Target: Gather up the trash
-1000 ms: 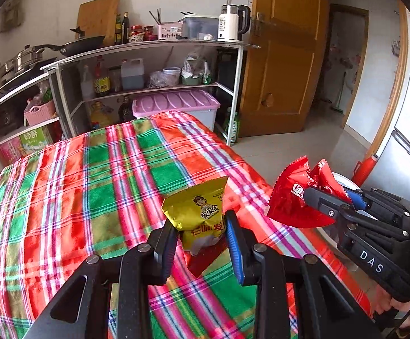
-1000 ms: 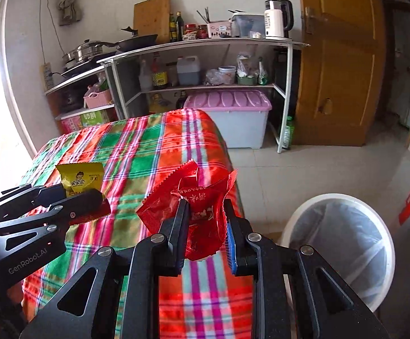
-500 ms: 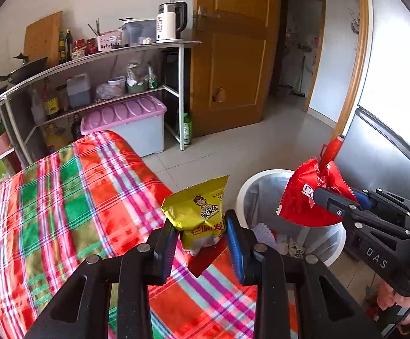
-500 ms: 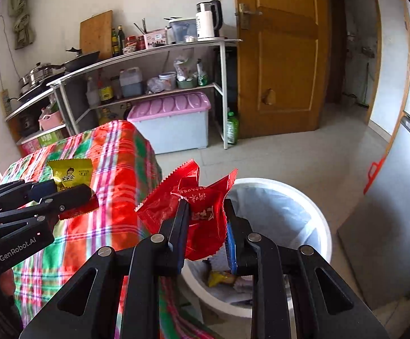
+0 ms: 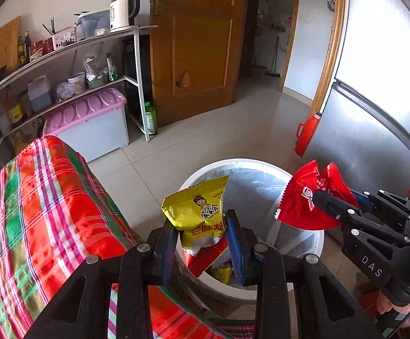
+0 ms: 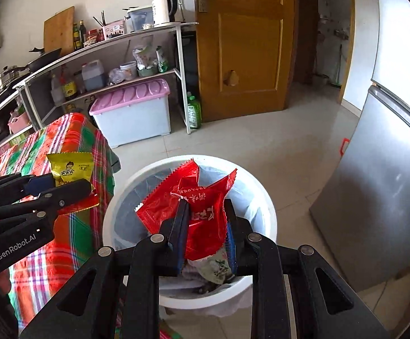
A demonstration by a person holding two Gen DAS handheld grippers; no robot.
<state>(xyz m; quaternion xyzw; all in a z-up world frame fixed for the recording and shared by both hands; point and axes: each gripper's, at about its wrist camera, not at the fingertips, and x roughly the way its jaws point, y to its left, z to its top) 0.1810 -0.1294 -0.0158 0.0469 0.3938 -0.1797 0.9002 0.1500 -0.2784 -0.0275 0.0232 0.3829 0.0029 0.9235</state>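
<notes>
Leftmost lies the surface (image 5: 35, 214), draped in a red, green and pink plaid cloth, its edge close beside the white trash bin (image 5: 315, 243). Next comes the left hand-held gripper (image 5: 202, 240), closed on a yellow snack packet (image 5: 199, 212) with a red strip at its lower end; the packet stands upright between the pads and hangs over the near rim of the bin. From the right wrist view the same yellow snack packet (image 6: 69, 168) shows above the cloth's edge, just beside the bin. Further right, the right hand-held gripper (image 6: 205, 226) is clamped on a crumpled red wrapper (image 6: 193, 206), held directly above the bin's open mouth. Inside the trash bin (image 6: 264, 197), lined with a pale bag, other wrappers already lie at the bottom. At the far right stands a silver fridge (image 6: 380, 197), with a wooden door (image 6: 244, 45) behind.
</notes>
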